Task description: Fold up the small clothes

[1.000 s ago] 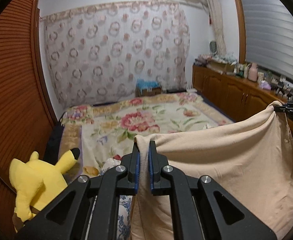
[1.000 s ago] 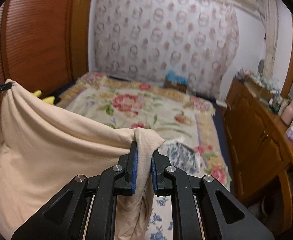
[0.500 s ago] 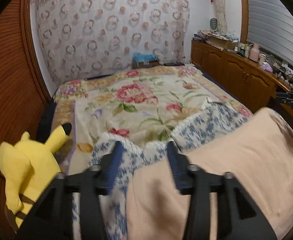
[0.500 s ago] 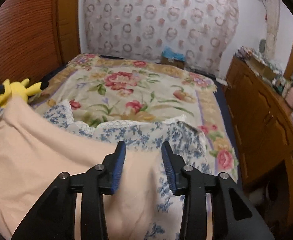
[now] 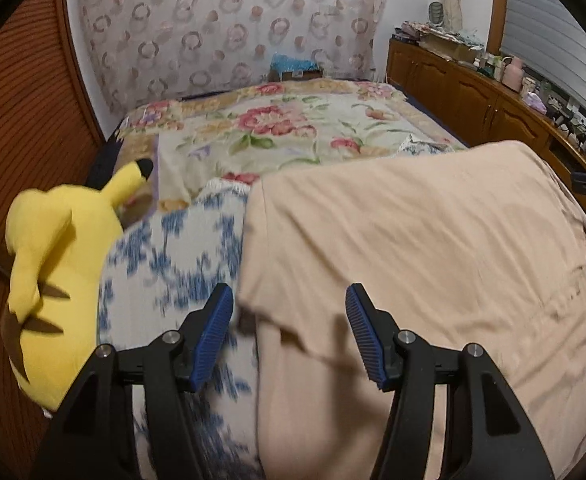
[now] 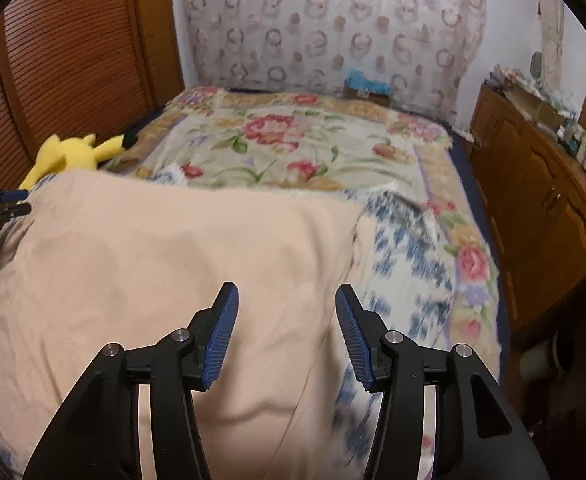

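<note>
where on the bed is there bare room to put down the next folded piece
The far half of the floral bedspread lies bare, bordered by the patterned curtain, the wooden cabinet and the louvred doors. Nearer it is crowded: the peach garment covers the blue-and-white cloth, and the yellow plush toy sits beside it.

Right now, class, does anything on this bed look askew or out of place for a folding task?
The peach garment lies rumpled, and its near left corner is flipped over between the open left gripper fingers. A yellow plush toy lies beside the work area.
</note>
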A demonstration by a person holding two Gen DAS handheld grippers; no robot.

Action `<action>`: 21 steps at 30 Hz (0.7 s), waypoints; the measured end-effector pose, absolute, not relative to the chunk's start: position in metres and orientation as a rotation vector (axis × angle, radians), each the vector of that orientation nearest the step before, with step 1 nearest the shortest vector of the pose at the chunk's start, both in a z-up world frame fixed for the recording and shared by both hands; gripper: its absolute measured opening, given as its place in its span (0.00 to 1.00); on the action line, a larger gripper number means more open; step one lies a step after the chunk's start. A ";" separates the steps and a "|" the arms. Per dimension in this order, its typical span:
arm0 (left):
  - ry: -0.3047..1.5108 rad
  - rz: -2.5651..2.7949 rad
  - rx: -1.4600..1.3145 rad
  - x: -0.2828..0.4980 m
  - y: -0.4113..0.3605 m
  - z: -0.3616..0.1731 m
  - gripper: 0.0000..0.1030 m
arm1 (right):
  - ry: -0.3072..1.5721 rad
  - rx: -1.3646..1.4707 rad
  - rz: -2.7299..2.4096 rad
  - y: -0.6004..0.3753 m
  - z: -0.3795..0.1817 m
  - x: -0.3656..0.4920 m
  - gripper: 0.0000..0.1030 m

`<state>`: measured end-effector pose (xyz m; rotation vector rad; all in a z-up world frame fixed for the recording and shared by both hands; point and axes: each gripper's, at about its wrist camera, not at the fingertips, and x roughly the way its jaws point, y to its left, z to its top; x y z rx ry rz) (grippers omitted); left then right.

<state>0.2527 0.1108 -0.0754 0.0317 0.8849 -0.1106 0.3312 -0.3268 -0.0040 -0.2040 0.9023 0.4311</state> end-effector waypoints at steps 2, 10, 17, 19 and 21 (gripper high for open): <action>0.891 -0.109 0.029 0.246 0.111 -0.079 0.56 | 0.925 -0.183 0.443 -0.329 -0.009 0.319 0.50; 0.893 -0.112 -0.016 0.232 0.110 -0.081 0.56 | 0.987 -0.129 0.484 -0.329 -0.028 0.284 0.50; 0.910 -0.143 -0.043 0.230 0.105 -0.085 0.56 | 0.970 -0.136 0.443 -0.328 -0.036 0.291 0.50; 0.914 -0.144 -0.049 0.230 0.104 -0.087 0.56 | 0.962 -0.134 0.432 -0.329 -0.036 0.295 0.50; 0.917 -0.143 -0.066 0.229 0.106 -0.087 0.56 | 0.952 -0.122 0.424 -0.332 -0.036 0.299 0.50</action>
